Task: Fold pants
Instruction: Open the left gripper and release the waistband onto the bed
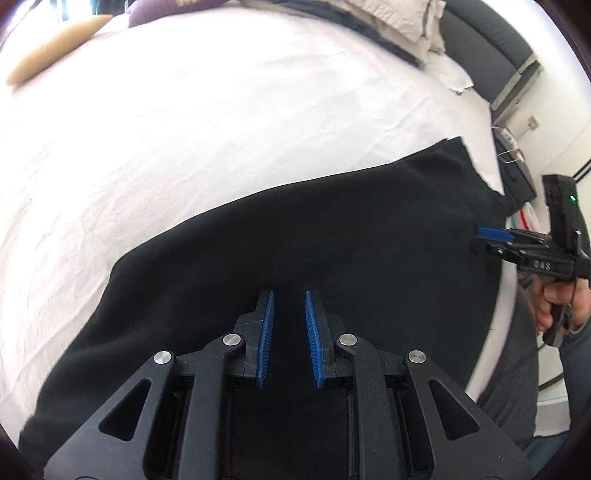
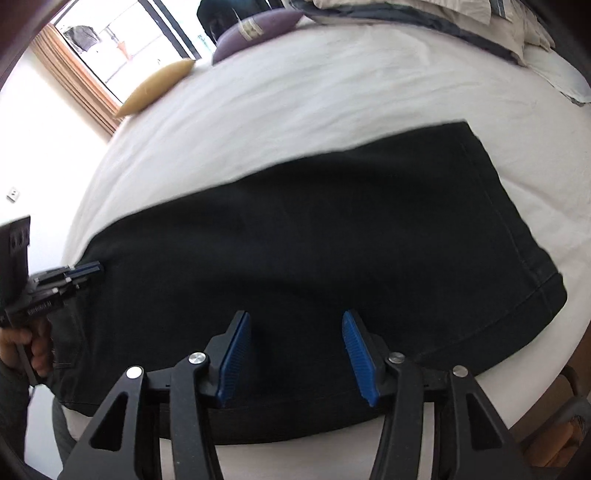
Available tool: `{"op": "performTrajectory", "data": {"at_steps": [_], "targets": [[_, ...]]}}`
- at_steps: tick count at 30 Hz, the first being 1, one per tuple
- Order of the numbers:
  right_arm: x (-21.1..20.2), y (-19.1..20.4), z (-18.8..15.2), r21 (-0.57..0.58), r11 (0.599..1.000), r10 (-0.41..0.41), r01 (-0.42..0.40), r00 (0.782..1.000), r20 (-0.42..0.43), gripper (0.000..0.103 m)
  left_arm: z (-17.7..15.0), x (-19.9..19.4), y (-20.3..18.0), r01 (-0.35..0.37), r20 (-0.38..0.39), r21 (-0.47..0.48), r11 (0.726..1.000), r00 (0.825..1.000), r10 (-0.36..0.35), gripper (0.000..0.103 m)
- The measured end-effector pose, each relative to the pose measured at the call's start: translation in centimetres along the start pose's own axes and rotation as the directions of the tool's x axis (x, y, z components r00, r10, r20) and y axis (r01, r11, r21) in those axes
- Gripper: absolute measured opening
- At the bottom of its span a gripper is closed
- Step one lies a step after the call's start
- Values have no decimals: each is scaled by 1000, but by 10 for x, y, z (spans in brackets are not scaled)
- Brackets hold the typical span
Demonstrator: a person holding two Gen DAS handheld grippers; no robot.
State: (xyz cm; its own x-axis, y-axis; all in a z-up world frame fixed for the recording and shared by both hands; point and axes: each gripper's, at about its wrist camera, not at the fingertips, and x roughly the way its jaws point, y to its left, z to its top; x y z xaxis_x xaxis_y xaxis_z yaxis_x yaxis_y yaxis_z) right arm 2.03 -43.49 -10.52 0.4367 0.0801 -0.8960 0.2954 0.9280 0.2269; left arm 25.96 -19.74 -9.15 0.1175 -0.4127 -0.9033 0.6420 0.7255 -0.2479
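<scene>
Black pants (image 1: pixel 332 236) lie flat across the near side of a white bed (image 1: pixel 221 122); in the right wrist view the pants (image 2: pixel 314 236) stretch from left to right with a stitched hem edge at the right. My left gripper (image 1: pixel 289 295) hovers just over the dark fabric, its blue pads a little apart and nothing between them. It also shows in the right wrist view (image 2: pixel 88 267) at the pants' left end. My right gripper (image 2: pixel 293 317) is open wide above the pants' near edge, empty. It shows in the left wrist view (image 1: pixel 480 236) at the pants' right end.
A tan cushion (image 2: pixel 155 88) and a purple cushion (image 2: pixel 255 33) lie at the bed's far side. Pillows and a folded blanket (image 2: pixel 443 22) are at the head. A dark headboard (image 1: pixel 487 40) and a bedside table (image 1: pixel 517 173) stand to the right. A window (image 2: pixel 122 37) is beyond the bed.
</scene>
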Motion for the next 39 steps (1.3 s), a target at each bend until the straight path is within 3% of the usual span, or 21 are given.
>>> {"op": "performTrajectory", "data": {"at_steps": [2,7,9,11,12,14,16,18,19,21,24,25,26,28,30,32,33,35,37,38,39], "targets": [[-2,0,-3,-31,999,-28,28,1000,9,48,10,10,12,33,-3,-8,999,999,-33,17],[-1,-7,-4,-14,999,-51,51,999,10,43,26,9,36,-37,51,-91,995,998,42,13],[-2,-6,-6,-10,997,-70,71,997,11,42,30,6,44,-135,65,-89,987,988,140,11],[-5,-5,-9,-8,996,-86,86,996,18,43,30,-2,37,-236,88,-96,967,966,245,11],[-8,-5,-7,1,997,-80,80,997,23,46,28,-10,34,-238,114,-103,966,962,249,11],[-10,-2,-5,4,1000,-17,17,999,37,54,28,-22,34,-132,145,-109,985,979,147,12],[-3,2,-8,-27,1000,6,-5,1000,21,56,26,-8,13,-45,118,-53,998,992,51,13],[3,-2,-10,-43,999,-2,3,1000,18,56,16,17,4,-98,38,22,995,995,97,14],[4,-7,-10,-32,999,0,1,1000,22,56,10,18,7,-98,67,13,995,993,97,16],[2,-13,-8,-7,1000,-20,20,999,26,48,-1,1,32,-89,91,-85,992,991,96,17],[-9,-26,-15,18,996,-88,87,996,21,46,-18,-24,69,-152,127,-187,971,976,177,18],[-11,-26,-15,31,994,-103,102,995,18,46,-25,-31,79,-250,109,-216,944,955,277,18],[-14,-26,-14,41,992,-121,121,992,17,45,-34,-41,95,-299,105,-251,921,937,333,18],[-25,-18,-11,43,993,-110,108,993,31,46,-48,-61,118,-315,101,-340,886,924,368,18],[-30,1,-9,6,1000,0,0,999,52,47,-58,-83,123,-265,139,-368,891,932,335,18],[-26,21,-7,-54,997,50,-48,998,37,49,-62,-85,113,-211,149,-343,915,950,275,18],[-20,29,-5,-75,996,53,-51,998,24,52,-66,-79,110,-206,129,-324,924,957,259,18],[-1,30,-4,-69,997,24,-26,999,-29,53,-78,-62,110,-239,94,-301,923,956,278,18],[10,15,-7,-40,999,-14,12,999,-51,50,-100,-68,126,-171,142,-340,925,963,230,18],[6,9,-7,-38,999,-15,14,999,-40,41,-104,-73,131,-179,146,-365,914,958,246,18],[3,1,-8,-35,998,-48,46,998,-36,38,-113,-83,138,-235,137,-374,897,943,304,18]]}}
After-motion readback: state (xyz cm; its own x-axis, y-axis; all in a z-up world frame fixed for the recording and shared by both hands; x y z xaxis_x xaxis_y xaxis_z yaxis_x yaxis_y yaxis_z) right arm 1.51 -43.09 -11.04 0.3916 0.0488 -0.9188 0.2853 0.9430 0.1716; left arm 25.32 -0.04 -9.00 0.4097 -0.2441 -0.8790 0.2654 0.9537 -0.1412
